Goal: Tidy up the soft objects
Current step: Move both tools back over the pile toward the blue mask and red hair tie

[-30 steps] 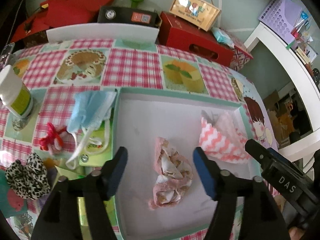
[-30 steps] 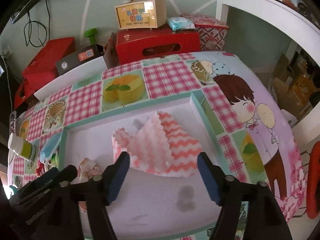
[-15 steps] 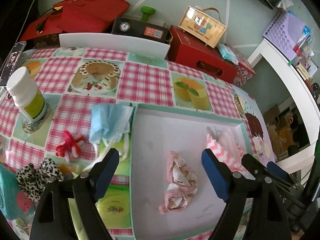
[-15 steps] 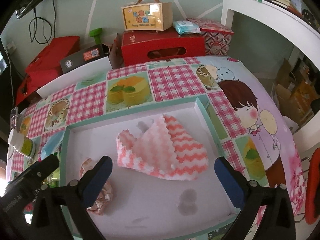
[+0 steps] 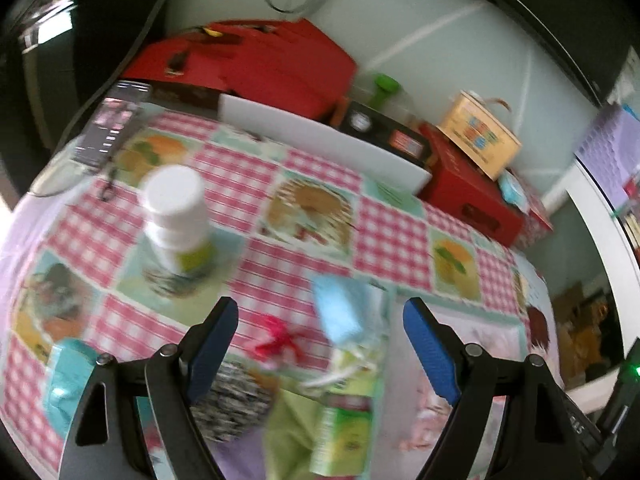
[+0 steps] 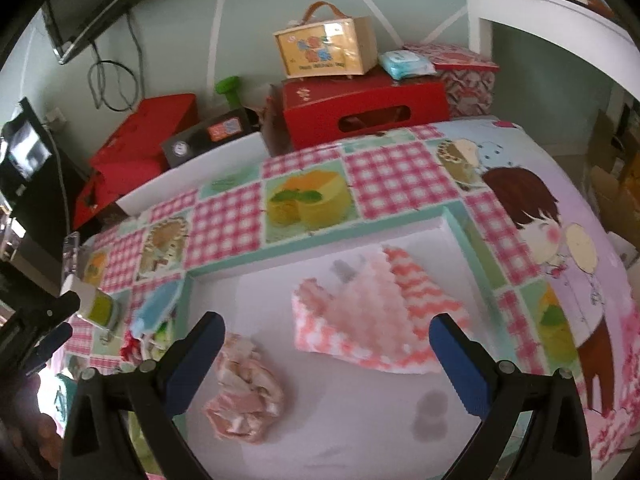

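Right wrist view: right tool spread apart, empty, over tray holding chevron cloth and crumpled cloth at lower centre; left tool likewise apart

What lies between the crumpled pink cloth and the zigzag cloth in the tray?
Nothing: bare tray floor separates the crumpled pink cloth from the zigzag cloth, seen in the right wrist view.
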